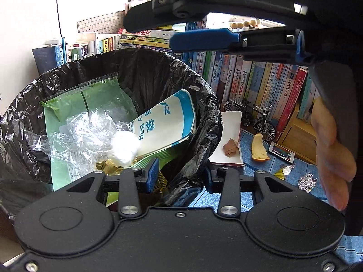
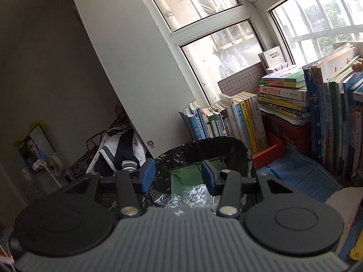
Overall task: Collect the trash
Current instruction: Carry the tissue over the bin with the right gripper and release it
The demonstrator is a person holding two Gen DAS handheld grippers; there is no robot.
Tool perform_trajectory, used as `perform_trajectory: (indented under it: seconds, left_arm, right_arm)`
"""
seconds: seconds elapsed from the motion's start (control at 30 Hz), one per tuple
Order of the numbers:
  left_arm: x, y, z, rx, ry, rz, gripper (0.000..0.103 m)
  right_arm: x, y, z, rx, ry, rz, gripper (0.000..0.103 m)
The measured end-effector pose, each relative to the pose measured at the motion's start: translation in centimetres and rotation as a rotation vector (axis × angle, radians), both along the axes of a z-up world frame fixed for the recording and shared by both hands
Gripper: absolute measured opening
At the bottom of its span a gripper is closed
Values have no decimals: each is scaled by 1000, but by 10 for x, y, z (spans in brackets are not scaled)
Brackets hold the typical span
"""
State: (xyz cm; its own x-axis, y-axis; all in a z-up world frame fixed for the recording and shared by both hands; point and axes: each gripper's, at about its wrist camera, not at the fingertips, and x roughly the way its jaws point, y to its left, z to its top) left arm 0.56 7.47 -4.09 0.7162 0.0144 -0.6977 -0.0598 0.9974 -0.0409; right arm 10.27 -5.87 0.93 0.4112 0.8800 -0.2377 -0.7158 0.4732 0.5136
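Bin [image 1: 199, 86]: black-lined, holding a green bag [image 1: 68, 113], clear plastic and a white wad [image 1: 124, 148].
Left hand-held gripper [image 1: 180, 174]: pinching the bin's liner rim.
Worktop litter: bread piece [image 1: 259, 147], foil ball [image 1: 306, 181].
Right hand-held gripper [image 2: 178, 176]: spread, empty, above the bin.

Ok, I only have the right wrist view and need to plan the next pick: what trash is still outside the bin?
Observer: A piece of bread lies on the blue mat, right of the bin.
Operator: Anything else there?
Observer: A crumpled foil ball sits further right, apart from the bread.
Operator: And where is the left gripper?
Observer: The left gripper straddles the bin's rim, one finger inside and one outside.
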Motion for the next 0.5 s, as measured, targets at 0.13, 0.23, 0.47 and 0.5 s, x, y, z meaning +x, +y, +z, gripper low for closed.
perform_trajectory:
  seconds: [0.13, 0.23, 0.47, 0.5]
  left_arm:
    - [0, 0, 0, 1, 0, 1, 38]
    - [0, 0, 0, 2, 0, 0, 38]
    - [0, -1, 0, 3, 0, -1, 38]
    - [0, -1, 0, 3, -1, -1, 38]
  right_arm:
    - [2, -8, -4, 4, 18, -34, 64]
    - [4, -17, -7, 11, 30, -73, 67]
    - [13, -46, -20, 22, 55, -203, 75]
    - [15, -51, -23, 26, 65, -230, 76]
